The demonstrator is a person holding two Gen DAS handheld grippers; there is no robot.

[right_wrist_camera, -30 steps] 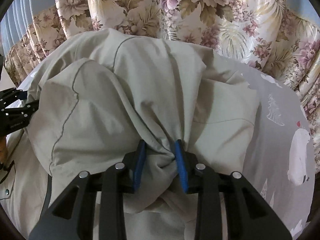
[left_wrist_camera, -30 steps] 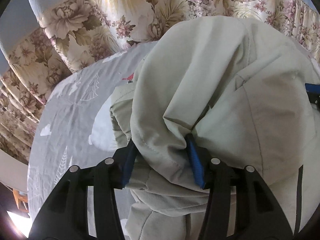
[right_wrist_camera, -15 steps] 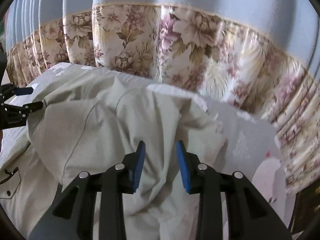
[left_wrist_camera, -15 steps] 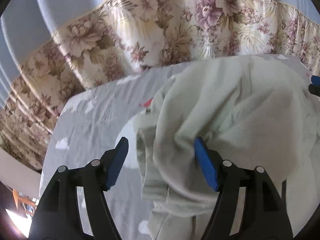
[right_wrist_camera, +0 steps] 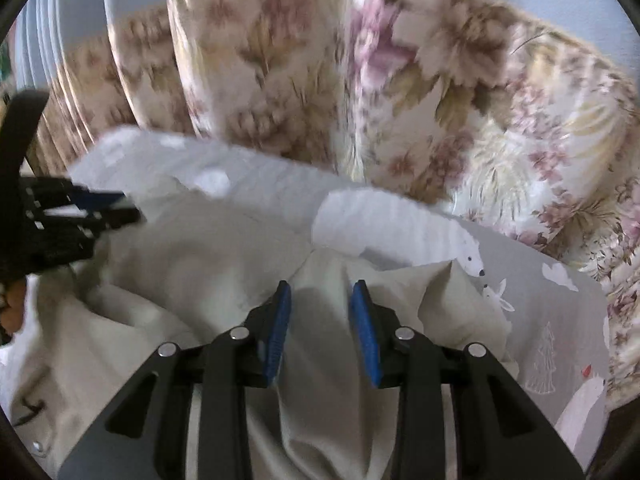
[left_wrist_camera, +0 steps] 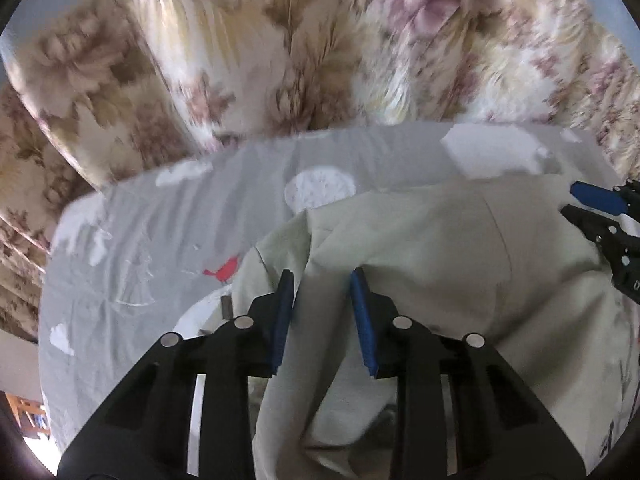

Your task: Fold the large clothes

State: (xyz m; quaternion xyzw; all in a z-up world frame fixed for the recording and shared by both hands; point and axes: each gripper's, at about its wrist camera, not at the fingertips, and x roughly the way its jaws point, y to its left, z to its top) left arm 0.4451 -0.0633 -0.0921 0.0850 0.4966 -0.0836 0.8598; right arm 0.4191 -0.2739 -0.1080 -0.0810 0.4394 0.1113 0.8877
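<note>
Closing over a fold of the pale garment (left_wrist_camera: 420,248), the left gripper (left_wrist_camera: 322,280) is narrowing its jaws; cloth is lying in the gap, but the pads are not visibly pressing it. Sitting with a similar narrow gap, the right gripper (right_wrist_camera: 320,292) is straddling a raised ridge of the same garment; whether its blue pads (right_wrist_camera: 365,332) are pinching the cloth cannot be told. From each wrist view the garment is spreading outward from 6 o'clock toward centre, lying bunched on the grey printed bedsheet (left_wrist_camera: 140,240). In the left view the right gripper is showing at 3 o'clock; in the right view the left gripper is showing at 9 o'clock. A floral curtain (right_wrist_camera: 360,80) is hanging at 12 o'clock, blurred.
</note>
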